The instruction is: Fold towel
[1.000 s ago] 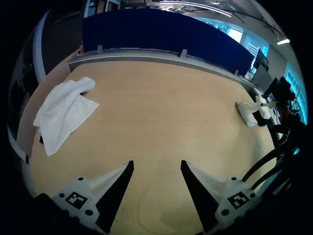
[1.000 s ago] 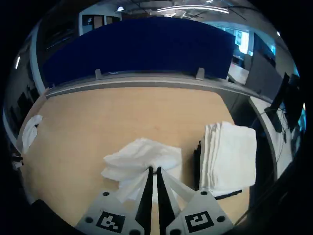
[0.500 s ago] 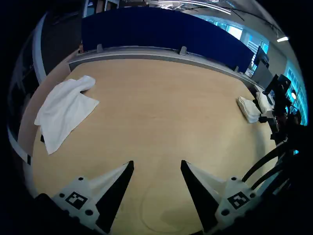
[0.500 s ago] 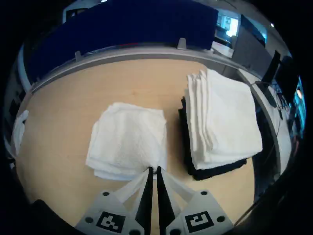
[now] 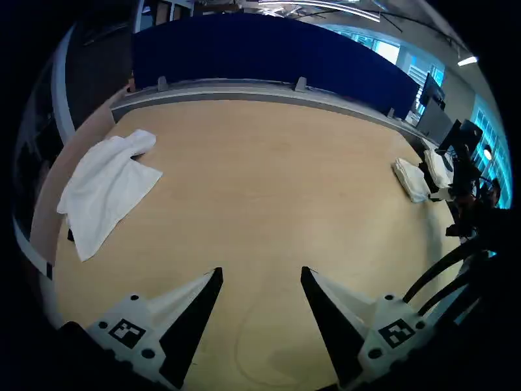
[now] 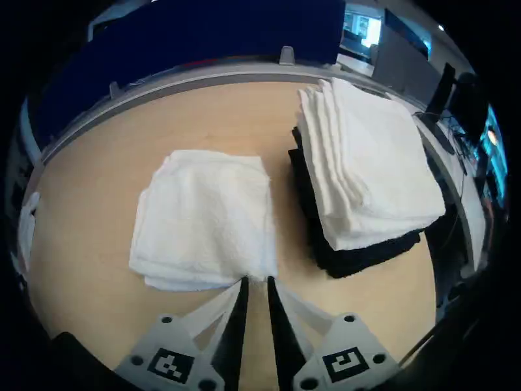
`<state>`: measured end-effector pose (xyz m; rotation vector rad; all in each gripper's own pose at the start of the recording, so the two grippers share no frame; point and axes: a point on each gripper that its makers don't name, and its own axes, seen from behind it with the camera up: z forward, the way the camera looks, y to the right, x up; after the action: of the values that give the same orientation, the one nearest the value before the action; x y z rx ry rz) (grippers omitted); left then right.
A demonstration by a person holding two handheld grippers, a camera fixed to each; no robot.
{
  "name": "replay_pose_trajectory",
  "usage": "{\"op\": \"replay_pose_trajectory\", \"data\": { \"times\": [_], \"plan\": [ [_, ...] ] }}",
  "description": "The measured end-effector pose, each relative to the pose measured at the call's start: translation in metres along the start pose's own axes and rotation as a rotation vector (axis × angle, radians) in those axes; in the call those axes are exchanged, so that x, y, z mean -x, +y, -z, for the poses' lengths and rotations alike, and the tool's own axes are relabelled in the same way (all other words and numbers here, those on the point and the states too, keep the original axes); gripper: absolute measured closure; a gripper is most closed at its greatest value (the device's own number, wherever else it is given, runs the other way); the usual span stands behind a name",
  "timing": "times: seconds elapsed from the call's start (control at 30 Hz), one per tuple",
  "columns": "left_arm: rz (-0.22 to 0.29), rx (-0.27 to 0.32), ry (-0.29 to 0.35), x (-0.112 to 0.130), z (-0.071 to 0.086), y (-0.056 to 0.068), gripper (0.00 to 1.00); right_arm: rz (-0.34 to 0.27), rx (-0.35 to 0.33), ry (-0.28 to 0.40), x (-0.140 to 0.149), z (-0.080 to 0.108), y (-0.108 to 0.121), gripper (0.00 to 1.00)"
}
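Left hand-held gripper (image 5: 260, 270) spread wide over table (image 5: 260, 182); right hand-held gripper (image 6: 256, 281) slightly parted at folded towel (image 6: 202, 215) near edge.

Bench (image 5: 273, 176): light wood top, rounded edge, faint ring mark (image 5: 260, 345) near the front. Grey rail (image 5: 260, 91) runs along the back edge, with small grey brackets (image 5: 300, 83) on it. Dark blue divider panel (image 5: 260, 52) stands right behind the rail. Strip lights (image 5: 312, 5) overhead, bright windows (image 5: 485, 127) at far right. Dark monitor (image 6: 446, 81) past the bench end.
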<state>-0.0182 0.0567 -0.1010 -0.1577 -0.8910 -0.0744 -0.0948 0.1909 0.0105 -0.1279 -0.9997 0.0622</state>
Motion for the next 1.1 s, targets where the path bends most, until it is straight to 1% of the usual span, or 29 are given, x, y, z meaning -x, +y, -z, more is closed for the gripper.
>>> {"op": "replay_pose_trajectory", "data": {
  "times": [0.03, 0.1, 0.23, 0.3, 0.37, 0.47, 0.57, 0.6, 0.77, 0.9, 1.1],
  "plan": [
    [0.000, 0.002, 0.000, -0.001, 0.000, 0.000, 0.11, -0.002, -0.005, 0.005, 0.000, 0.002, -0.002, 0.58],
    [-0.001, 0.005, 0.001, -0.003, -0.001, 0.001, 0.11, -0.005, -0.015, 0.017, 0.000, 0.005, -0.008, 0.51],
    [-0.015, 0.006, 0.007, -0.010, 0.000, 0.001, 0.11, 0.003, -0.032, 0.047, -0.003, 0.013, -0.018, 0.32],
    [-0.025, 0.007, 0.012, -0.014, 0.000, 0.002, 0.11, 0.012, -0.039, 0.057, -0.003, 0.016, -0.022, 0.26],
    [-0.030, 0.008, 0.015, -0.017, 0.001, 0.003, 0.11, 0.024, -0.045, 0.064, -0.003, 0.020, -0.025, 0.17],
    [-0.034, 0.014, 0.024, -0.020, 0.001, 0.006, 0.11, 0.036, -0.044, 0.079, -0.004, 0.025, -0.027, 0.09],
    [-0.036, 0.020, 0.027, -0.021, 0.000, 0.009, 0.11, 0.039, -0.044, 0.097, -0.006, 0.030, -0.028, 0.03],
    [-0.037, 0.022, 0.027, -0.021, 0.000, 0.010, 0.11, 0.039, -0.044, 0.102, -0.007, 0.031, -0.028, 0.03],
    [-0.052, 0.030, 0.032, -0.021, -0.001, 0.017, 0.11, 0.022, -0.045, 0.131, -0.012, 0.037, -0.026, 0.03],
    [-0.058, 0.037, 0.039, -0.022, 0.001, 0.021, 0.11, 0.009, -0.051, 0.153, -0.018, 0.042, -0.026, 0.00],
    [-0.053, 0.040, 0.047, -0.023, 0.004, 0.024, 0.11, 0.000, -0.060, 0.175, -0.023, 0.046, -0.028, 0.00]
  ]
}}
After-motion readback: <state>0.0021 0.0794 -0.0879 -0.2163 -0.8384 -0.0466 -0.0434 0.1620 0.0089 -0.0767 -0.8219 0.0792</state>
